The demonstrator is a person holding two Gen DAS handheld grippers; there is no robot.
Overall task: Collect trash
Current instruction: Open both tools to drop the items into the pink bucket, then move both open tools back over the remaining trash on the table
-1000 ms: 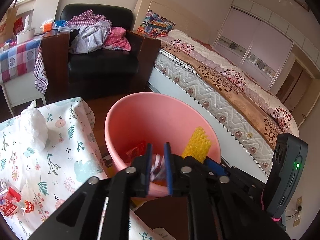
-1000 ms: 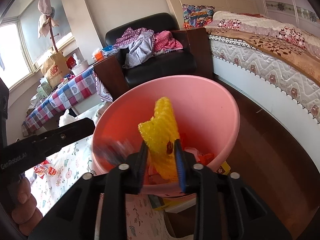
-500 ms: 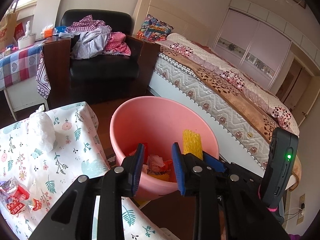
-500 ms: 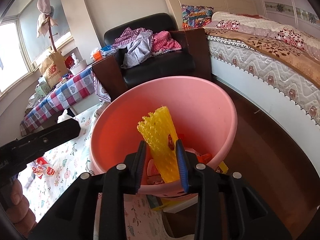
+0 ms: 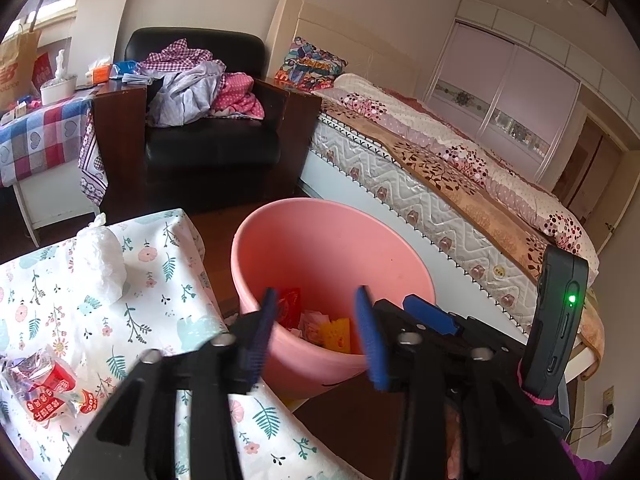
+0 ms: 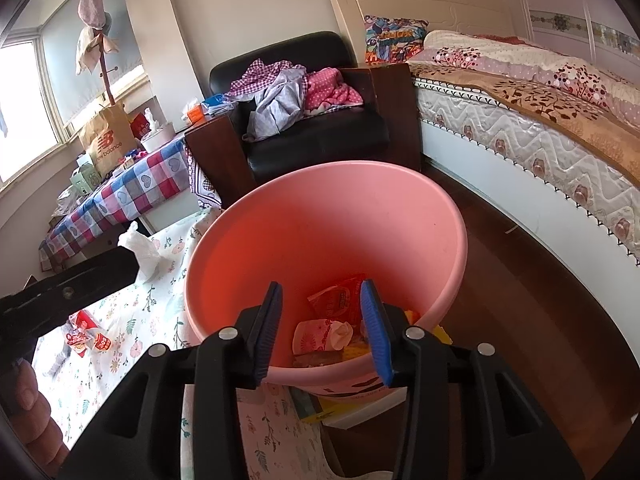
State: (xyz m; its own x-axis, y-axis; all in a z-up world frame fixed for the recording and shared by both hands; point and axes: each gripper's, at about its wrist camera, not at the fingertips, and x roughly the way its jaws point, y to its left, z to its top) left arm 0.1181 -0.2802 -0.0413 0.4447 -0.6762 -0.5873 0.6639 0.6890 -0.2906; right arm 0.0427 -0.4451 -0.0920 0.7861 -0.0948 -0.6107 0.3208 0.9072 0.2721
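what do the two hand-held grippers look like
Both are matte black plastic frames with silver pivot bolts and flat blue ribbed pads on their two fingers. That holds for the left hand-held gripper and the right hand-held gripper. A black device with a green light and pink band sits on the right one.

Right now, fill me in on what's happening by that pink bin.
A person is clearing trash off the floral-cloth table with a handheld gripper in each hand. Both the left gripper and the right gripper hang over the pink bin; their jaws have just been opening and nothing is between them. Wrappers and a yellow foam net lie inside. A white plastic bag and red snack wrappers remain on the table.
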